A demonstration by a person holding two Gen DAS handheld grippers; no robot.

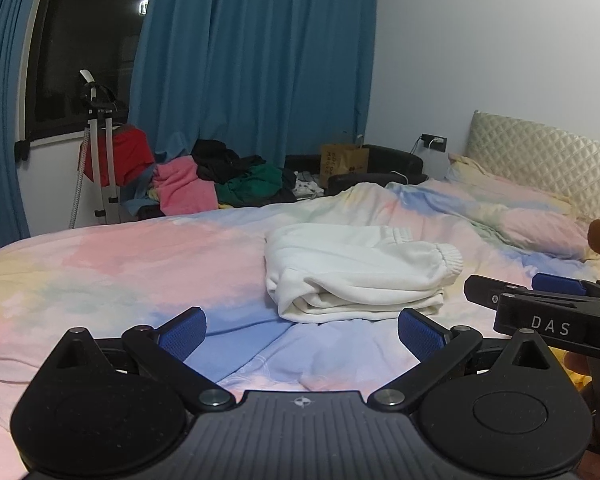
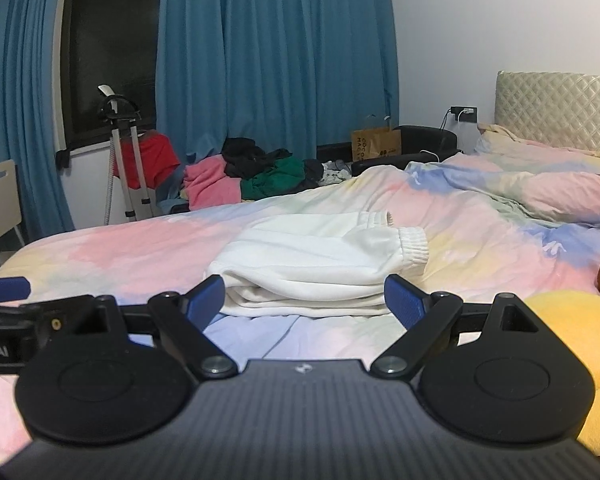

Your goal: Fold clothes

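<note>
A white sweatshirt (image 1: 356, 272) lies folded in a thick bundle on the pastel bedspread (image 1: 140, 264), one ribbed cuff pointing right. My left gripper (image 1: 302, 330) is open just in front of it, nothing between its blue pads. In the right wrist view the same white sweatshirt (image 2: 320, 264) sits straight ahead, and my right gripper (image 2: 304, 300) is open with its blue pads level with the bundle's near edge, not touching it. The right gripper's body (image 1: 548, 312) shows at the right of the left wrist view.
A pile of pink, black and green clothes (image 2: 256, 176) lies beyond the far bed edge under blue curtains (image 2: 272, 60). A garment steamer stand (image 2: 120, 152) stands left. Pillows and a quilted headboard (image 2: 560, 100) are at right. A yellow plush toy (image 2: 572, 344) lies near right.
</note>
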